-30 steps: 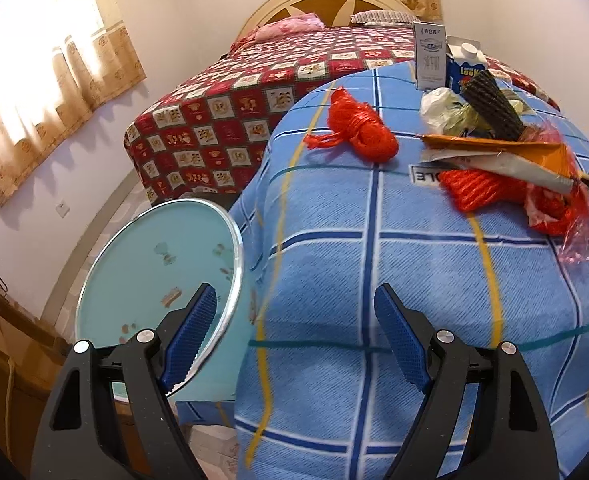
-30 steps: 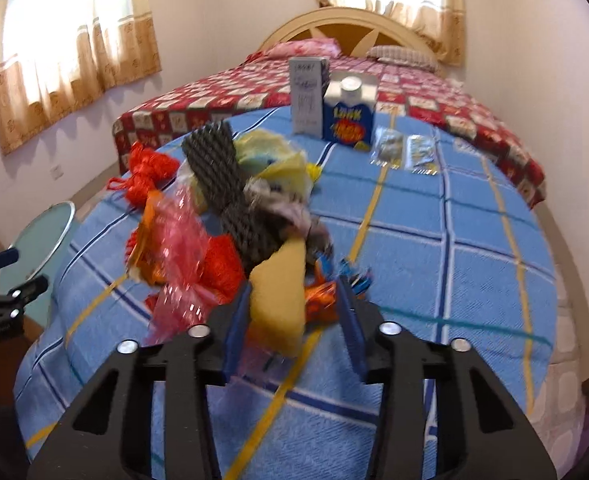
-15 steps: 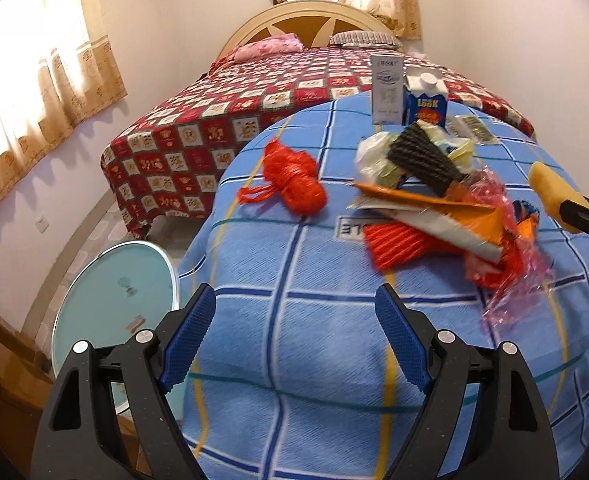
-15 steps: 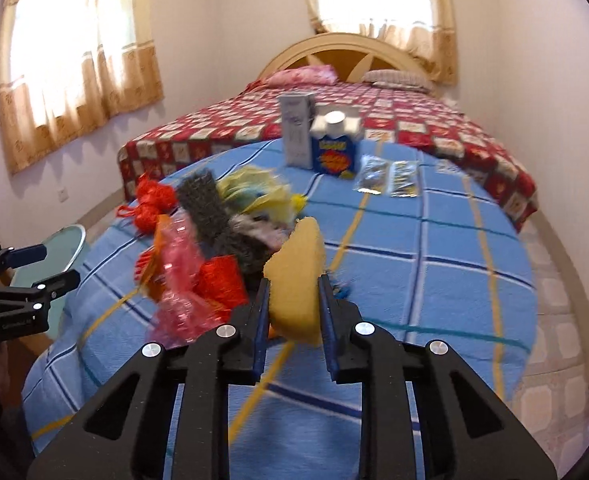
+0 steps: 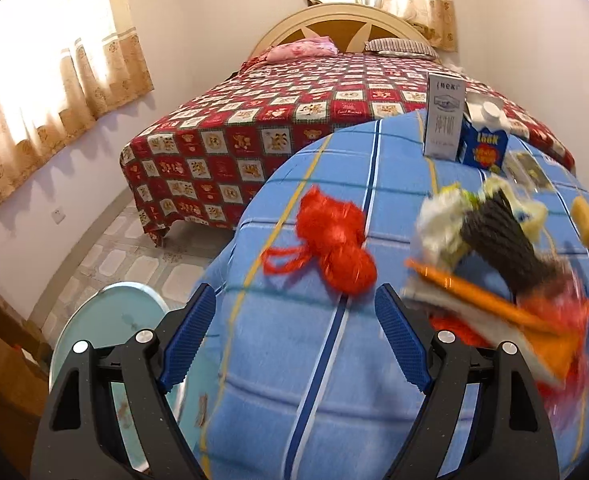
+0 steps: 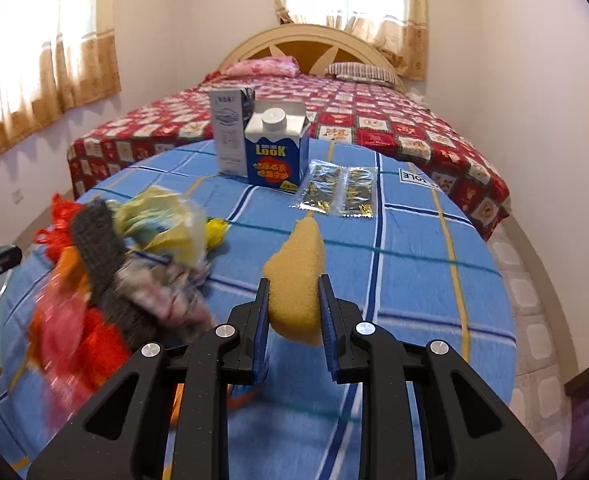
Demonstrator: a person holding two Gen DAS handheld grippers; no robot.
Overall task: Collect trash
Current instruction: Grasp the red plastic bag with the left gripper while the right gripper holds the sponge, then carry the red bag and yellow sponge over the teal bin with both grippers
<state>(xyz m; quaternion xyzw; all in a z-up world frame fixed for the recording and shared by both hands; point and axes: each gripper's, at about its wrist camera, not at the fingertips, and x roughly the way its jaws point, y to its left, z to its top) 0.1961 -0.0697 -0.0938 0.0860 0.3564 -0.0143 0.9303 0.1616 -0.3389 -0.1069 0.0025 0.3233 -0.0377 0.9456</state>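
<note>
My right gripper (image 6: 292, 292) is shut on a yellow sponge (image 6: 294, 276) and holds it above the blue checked tablecloth (image 6: 414, 264). The sponge also shows at the right edge of the left wrist view (image 5: 588, 220). A heap of trash (image 6: 106, 272), with a dark mesh piece, orange and red wrappers and yellow-white bags, lies to its left and shows in the left wrist view (image 5: 494, 256). A red net bundle (image 5: 334, 248) lies apart on the cloth. My left gripper (image 5: 294, 312) is open and empty just short of the red bundle.
A blue LOOK carton (image 6: 276, 152) and a grey box (image 6: 228, 132) stand at the table's far edge, with two clear foil packets (image 6: 340, 194) beside them. A round pale-green lid or stool (image 5: 106, 336) sits low at the left. A red-quilted bed (image 5: 294, 120) lies behind.
My right gripper closed on the yellow sponge and lifted it up and away from the heap. My left gripper moved forward from the table's near edge towards the red net bundle, still open.
</note>
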